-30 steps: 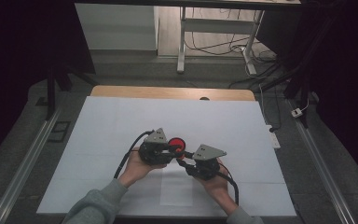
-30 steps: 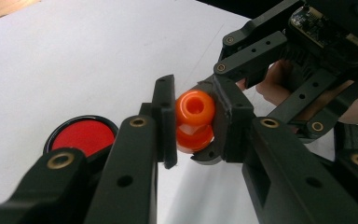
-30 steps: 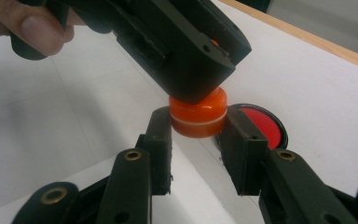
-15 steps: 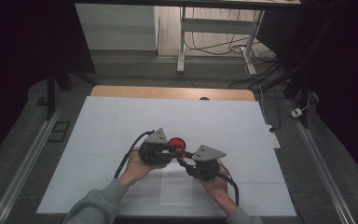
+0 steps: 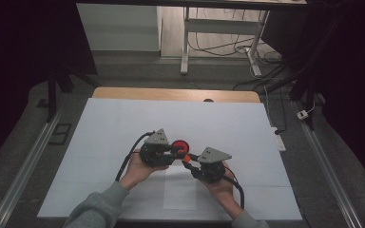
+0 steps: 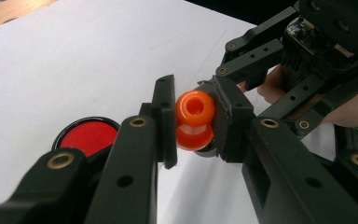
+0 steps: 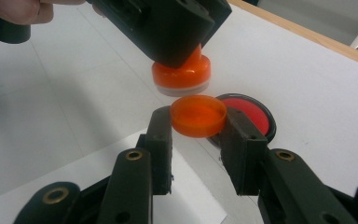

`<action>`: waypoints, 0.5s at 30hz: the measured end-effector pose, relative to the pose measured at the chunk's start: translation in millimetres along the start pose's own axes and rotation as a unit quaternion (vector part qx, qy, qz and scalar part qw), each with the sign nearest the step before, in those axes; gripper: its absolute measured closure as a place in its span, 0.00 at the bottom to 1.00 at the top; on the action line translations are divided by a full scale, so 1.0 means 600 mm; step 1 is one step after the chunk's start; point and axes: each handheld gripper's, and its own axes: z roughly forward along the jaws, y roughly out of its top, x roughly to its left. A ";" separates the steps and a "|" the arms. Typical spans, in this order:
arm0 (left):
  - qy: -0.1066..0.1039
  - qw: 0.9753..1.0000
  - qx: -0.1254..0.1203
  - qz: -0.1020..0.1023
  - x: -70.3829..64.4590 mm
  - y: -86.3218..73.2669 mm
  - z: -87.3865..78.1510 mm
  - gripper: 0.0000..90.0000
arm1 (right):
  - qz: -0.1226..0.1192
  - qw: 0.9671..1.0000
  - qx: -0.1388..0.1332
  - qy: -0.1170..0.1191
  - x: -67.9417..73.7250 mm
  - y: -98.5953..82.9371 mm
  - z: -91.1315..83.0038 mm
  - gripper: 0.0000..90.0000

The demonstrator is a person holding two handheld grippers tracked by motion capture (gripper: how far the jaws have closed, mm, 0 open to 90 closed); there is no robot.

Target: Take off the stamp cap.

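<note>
In the left gripper view my left gripper (image 6: pixel 193 119) is shut on a small orange piece (image 6: pixel 195 111) that has a ring-shaped top and a wider base. The right gripper view shows that piece (image 7: pixel 181 74) from below, with a whitish band along its lower edge. Just under it and apart from it, my right gripper (image 7: pixel 198 123) is shut on a shallow orange cap (image 7: pixel 198 115). In the high view the left gripper (image 5: pixel 177 153) and right gripper (image 5: pixel 189 159) meet tip to tip above the white table cover (image 5: pixel 100 142).
A red disc in a black rim (image 5: pixel 180 146) lies on the cover right behind the jaws (image 6: pixel 87 136) (image 7: pixel 249 116). A white paper sheet (image 5: pixel 180 190) lies near the front edge. A wooden table edge (image 5: pixel 171 94) runs along the back.
</note>
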 end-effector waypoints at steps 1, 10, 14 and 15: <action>0.000 1.000 0.000 0.000 0.000 0.000 0.000 0.80 | -0.001 1.000 0.000 0.000 0.000 0.000 0.000 0.71; 0.002 1.000 -0.001 0.001 0.000 0.000 -0.002 0.80 | 0.001 1.000 0.000 -0.007 -0.003 -0.002 -0.003 0.71; 0.002 1.000 -0.002 0.001 0.001 0.000 -0.004 0.80 | 0.003 1.000 0.000 -0.010 -0.005 -0.004 -0.005 0.71; 0.002 1.000 -0.002 0.001 0.001 0.000 -0.004 0.80 | 0.003 1.000 0.001 -0.009 -0.006 -0.005 -0.005 0.71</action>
